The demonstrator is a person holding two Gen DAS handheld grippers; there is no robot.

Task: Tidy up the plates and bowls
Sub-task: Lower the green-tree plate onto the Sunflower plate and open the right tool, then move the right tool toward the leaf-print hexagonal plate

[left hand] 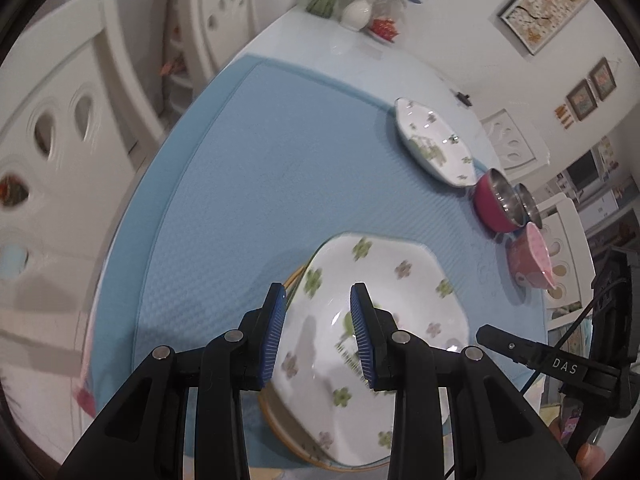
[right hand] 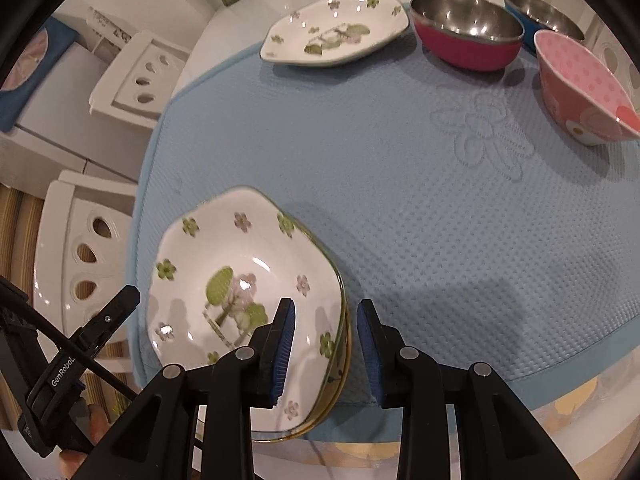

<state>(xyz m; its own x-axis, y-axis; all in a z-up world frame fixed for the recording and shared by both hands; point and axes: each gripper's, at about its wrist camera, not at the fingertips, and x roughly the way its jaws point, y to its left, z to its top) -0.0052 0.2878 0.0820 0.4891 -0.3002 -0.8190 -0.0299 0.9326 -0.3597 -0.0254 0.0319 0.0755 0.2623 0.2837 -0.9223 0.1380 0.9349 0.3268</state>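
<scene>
I see a broad bare stretch of blue mat (right hand: 400,208) across the middle of the desk, open for either claw to cross. Near me the stacked floral plates (right hand: 240,280) block the front left. Along the far side stand a single floral plate (right hand: 336,32), a magenta steel bowl (right hand: 468,32), a blue steel bowl (right hand: 544,12) and a pink dotted bowl (right hand: 580,84), close together. White chairs (left hand: 60,128) crowd the desk's left edge.
</scene>
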